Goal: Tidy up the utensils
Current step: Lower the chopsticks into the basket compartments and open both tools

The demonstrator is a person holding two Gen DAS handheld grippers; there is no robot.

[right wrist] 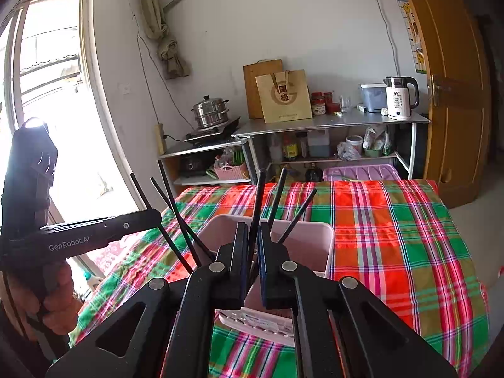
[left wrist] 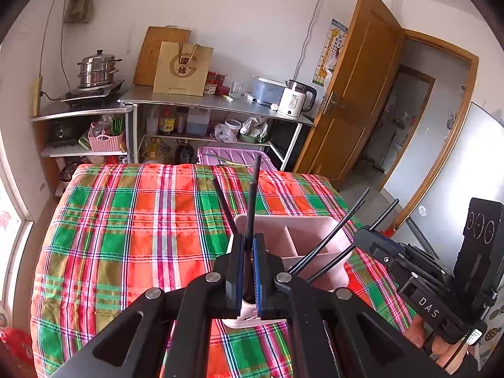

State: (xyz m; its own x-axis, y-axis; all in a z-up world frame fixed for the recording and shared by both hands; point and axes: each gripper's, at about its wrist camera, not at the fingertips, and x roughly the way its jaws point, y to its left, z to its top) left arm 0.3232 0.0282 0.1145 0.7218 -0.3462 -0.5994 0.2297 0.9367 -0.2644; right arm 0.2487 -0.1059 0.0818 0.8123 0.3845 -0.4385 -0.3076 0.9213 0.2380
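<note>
Chopsticks, one clamped in left gripper [left wrist: 249, 252], one in right gripper [right wrist: 252, 245], pink holder [left wrist: 315, 236].

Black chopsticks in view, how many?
6 chopsticks: three clamped in the left gripper, three in the right gripper, all sticking up over the pink holder. More could be hidden inside it.

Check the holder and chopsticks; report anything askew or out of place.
The black chopsticks splay at mixed angles over the pink holder rather than standing together. Each gripper, left and right, pinches chopsticks above it. Nothing spilled or broken shows.
</note>
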